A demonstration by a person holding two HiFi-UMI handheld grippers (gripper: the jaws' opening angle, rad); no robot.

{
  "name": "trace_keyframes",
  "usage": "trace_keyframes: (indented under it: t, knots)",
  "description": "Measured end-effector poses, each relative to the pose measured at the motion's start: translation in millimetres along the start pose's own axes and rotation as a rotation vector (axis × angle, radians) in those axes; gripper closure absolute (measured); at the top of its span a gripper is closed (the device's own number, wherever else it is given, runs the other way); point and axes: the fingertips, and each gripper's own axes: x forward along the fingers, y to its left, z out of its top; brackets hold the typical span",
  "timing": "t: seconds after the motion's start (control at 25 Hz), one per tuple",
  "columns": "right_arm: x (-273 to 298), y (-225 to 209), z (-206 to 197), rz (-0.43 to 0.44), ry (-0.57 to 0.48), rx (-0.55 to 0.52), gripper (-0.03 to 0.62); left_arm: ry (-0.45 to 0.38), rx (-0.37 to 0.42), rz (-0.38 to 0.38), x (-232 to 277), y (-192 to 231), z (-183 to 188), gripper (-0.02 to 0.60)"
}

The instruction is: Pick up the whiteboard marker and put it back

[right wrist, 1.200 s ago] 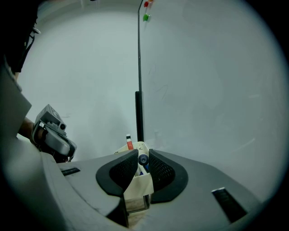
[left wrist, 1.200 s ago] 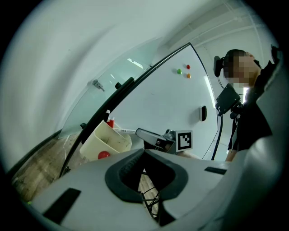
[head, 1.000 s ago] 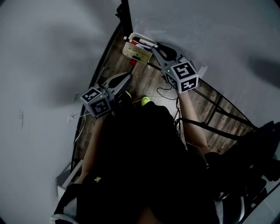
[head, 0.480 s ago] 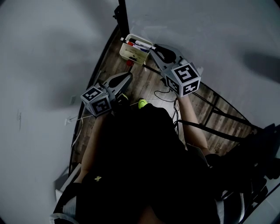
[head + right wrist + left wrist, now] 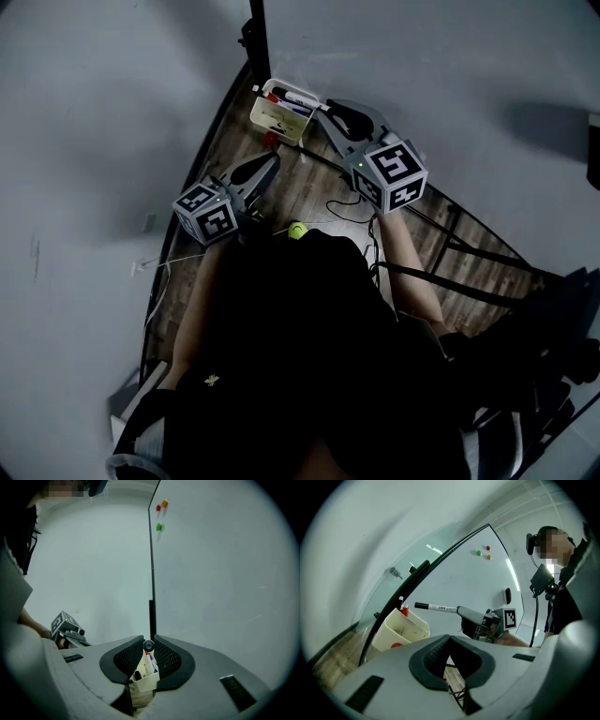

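Note:
My right gripper (image 5: 324,112) is shut on a whiteboard marker (image 5: 436,607), white with a black cap, which sticks out level from its jaws toward the holder. In the right gripper view the marker's round black end (image 5: 148,645) sits pinched between the pads. Just below and beyond it hangs a cream holder box (image 5: 272,118) (image 5: 144,680) on the whiteboard's lower edge, with a red and a blue-marked pen inside. My left gripper (image 5: 264,169) hangs to the left, shut on nothing, away from the holder (image 5: 401,632).
The big whiteboard (image 5: 459,578) with its black frame (image 5: 152,573) fills the front and carries three coloured magnets (image 5: 159,526) and an eraser (image 5: 507,595). On the wooden floor lie a yellow-green ball (image 5: 297,230), loose cables (image 5: 349,202) and black stand legs (image 5: 469,248).
My right gripper has risen a little with the marker and its tip stands slightly further from the holder. The left gripper has barely moved.

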Motion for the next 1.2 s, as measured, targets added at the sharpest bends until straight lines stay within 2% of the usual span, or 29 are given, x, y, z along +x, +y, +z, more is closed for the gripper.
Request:
trace_keyframes:
  t: [0.4,0.64,0.84,1.2]
  knots:
    - [-14,8,6,0.002,-0.008,-0.024,0.507,-0.034,-0.033,0.002,-3,0,-3,0.574]
    - [-14,12,6,0.002,-0.017,-0.021,0.507,-0.024,-0.016,-0.013,-5,-2,-6,0.575]
    - [-16,17,5,-0.001,-0.023,-0.018,0.507,-0.05,-0.05,-0.029,-9,-4,-3,0.575]
    - [-26,18,2,-0.012,-0.027,-0.012,0.507,-0.038,-0.056,-0.026,-10,-7,-10,0.575]
